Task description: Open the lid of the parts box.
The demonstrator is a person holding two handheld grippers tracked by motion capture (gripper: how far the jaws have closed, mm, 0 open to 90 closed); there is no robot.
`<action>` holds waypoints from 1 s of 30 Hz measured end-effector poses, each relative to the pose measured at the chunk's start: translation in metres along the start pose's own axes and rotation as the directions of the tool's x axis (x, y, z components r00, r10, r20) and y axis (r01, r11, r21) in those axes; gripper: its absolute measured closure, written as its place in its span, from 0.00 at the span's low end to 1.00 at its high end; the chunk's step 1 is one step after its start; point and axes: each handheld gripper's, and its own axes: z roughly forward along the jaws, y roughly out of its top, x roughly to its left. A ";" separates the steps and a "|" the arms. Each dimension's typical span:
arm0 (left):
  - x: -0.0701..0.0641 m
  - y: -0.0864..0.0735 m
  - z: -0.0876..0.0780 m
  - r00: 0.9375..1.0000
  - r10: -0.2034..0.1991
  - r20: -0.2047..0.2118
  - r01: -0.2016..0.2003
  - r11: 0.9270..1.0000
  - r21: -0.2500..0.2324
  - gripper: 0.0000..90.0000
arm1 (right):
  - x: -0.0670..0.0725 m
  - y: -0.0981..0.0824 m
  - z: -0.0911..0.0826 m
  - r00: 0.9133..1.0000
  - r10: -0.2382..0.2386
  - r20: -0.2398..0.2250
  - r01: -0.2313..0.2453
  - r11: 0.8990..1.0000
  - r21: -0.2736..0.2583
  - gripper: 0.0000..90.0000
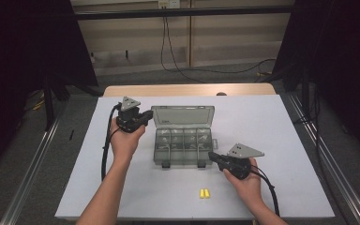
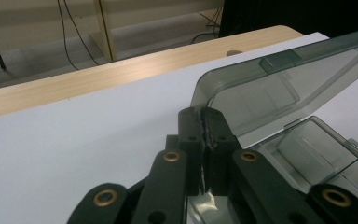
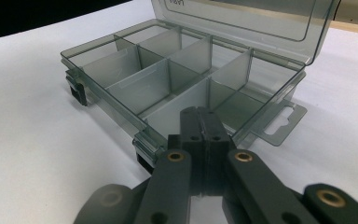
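A smoky clear compartment box (image 1: 183, 146) lies in the middle of the white table with its lid (image 1: 183, 116) standing open at the back. My left gripper (image 1: 147, 116) is at the lid's left edge. In the left gripper view its jaws (image 2: 203, 116) are shut on the lid (image 2: 270, 88) at that corner. My right gripper (image 1: 212, 155) is at the box's front right corner. Its jaws (image 3: 200, 114) are pressed together with nothing between them, the tips over the front rim of the box (image 3: 168, 74). The compartments that show look empty.
Two small yellow pieces (image 1: 205, 193) lie near the table's front edge, left of my right hand. The white sheet (image 1: 281, 126) covers the table; a wooden strip (image 1: 187, 89) shows at the back. Black frame rails run along both sides.
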 end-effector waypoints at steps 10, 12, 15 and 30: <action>0.002 0.002 0.004 1.000 -0.011 0.000 0.011 1.000 -0.002 0.98 | 0.000 0.000 0.000 1.000 0.000 0.002 0.000 1.000 0.000 1.00; 0.003 0.003 0.004 1.000 -0.012 0.001 0.012 1.000 0.002 0.98 | 0.000 0.000 0.000 1.000 0.000 0.001 0.000 1.000 0.000 1.00; 0.003 0.003 0.005 1.000 -0.014 -0.002 0.014 1.000 -0.001 0.98 | 0.000 0.000 0.000 1.000 -0.003 0.003 0.003 1.000 -0.002 1.00; 0.005 0.007 0.010 1.000 -0.016 -0.016 0.016 1.000 0.008 0.99 | 0.000 0.000 0.001 1.000 -0.002 0.003 0.002 1.000 -0.002 1.00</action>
